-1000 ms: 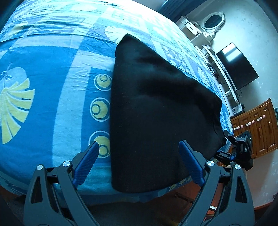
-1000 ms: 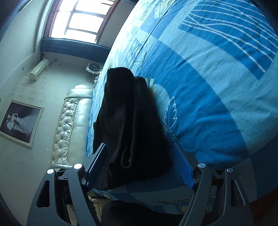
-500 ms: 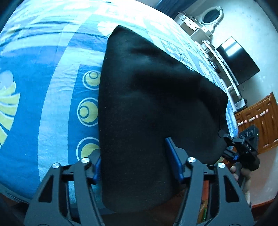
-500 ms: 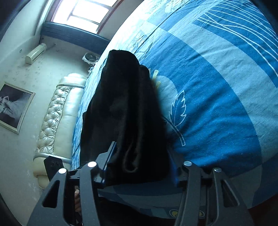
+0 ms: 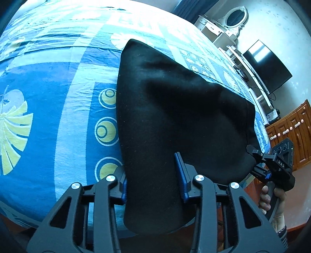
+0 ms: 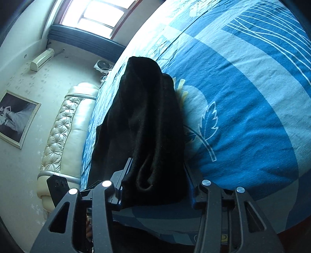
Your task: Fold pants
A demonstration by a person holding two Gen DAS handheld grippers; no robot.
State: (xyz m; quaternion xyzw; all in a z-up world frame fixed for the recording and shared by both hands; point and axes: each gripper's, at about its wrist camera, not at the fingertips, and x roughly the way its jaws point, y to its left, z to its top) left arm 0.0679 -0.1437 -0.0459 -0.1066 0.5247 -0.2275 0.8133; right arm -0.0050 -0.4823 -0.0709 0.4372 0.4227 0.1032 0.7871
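The black pants point(image 5: 175, 109) lie folded in layers on the blue patterned bed sheet point(image 5: 58, 81), their near end hanging over the bed's edge. My left gripper point(image 5: 153, 181) is shut on the near left corner of the pants, blue pads pressed on the cloth. My right gripper point(image 6: 155, 183) is shut on the other near corner, where the folded layers point(image 6: 147, 120) bunch between the jaws. The right gripper also shows in the left wrist view point(image 5: 272, 165), held by a hand at the pants' right end.
A padded cream headboard point(image 6: 64, 126) and a window point(image 6: 97, 11) stand beyond the bed. A television point(image 5: 266, 66), white dresser point(image 5: 229, 29) and wooden cabinet point(image 5: 291, 136) stand on the right. The bed's near edge lies just below both grippers.
Both grippers went from open around the pants' near edge to shut on it. The near end of the pants has lifted slightly off the sheet.
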